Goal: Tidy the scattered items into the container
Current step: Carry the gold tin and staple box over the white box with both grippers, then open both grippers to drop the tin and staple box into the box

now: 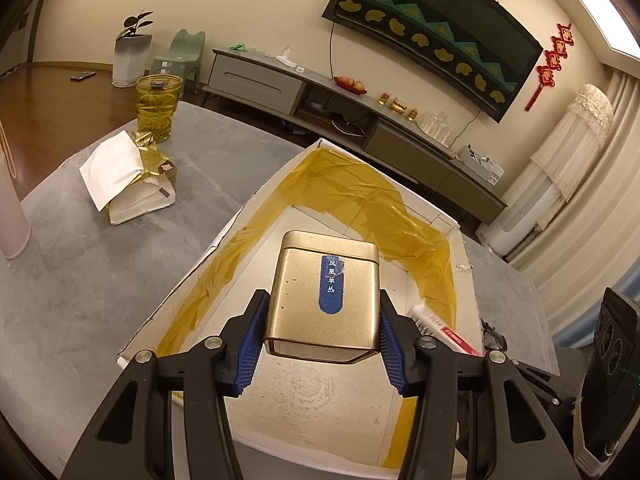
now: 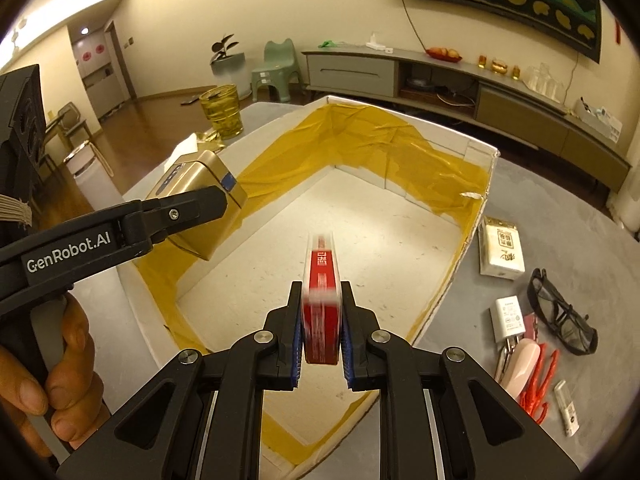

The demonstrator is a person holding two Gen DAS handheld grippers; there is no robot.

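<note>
My left gripper (image 1: 322, 322) is shut on a gold tin (image 1: 324, 304) with a blue label, held over the white cardboard box (image 1: 224, 236) lined with yellow tape. The right wrist view shows that tin (image 2: 200, 184) above the box's left wall (image 2: 144, 300). My right gripper (image 2: 320, 320) is shut on a thin red and white pack (image 2: 322, 300), blurred, above the box floor. The same pack (image 1: 444, 330) shows at the box's right side in the left wrist view.
On the grey table, right of the box, lie a tissue pack (image 2: 502, 252), dark glasses (image 2: 560, 312), a white charger (image 2: 508, 316), a pink item (image 2: 518, 364), a red item (image 2: 540, 380) and a small white tube (image 2: 566, 408). To the left sit a white and gold bag (image 1: 128, 176) and a yellow glass (image 1: 158, 106).
</note>
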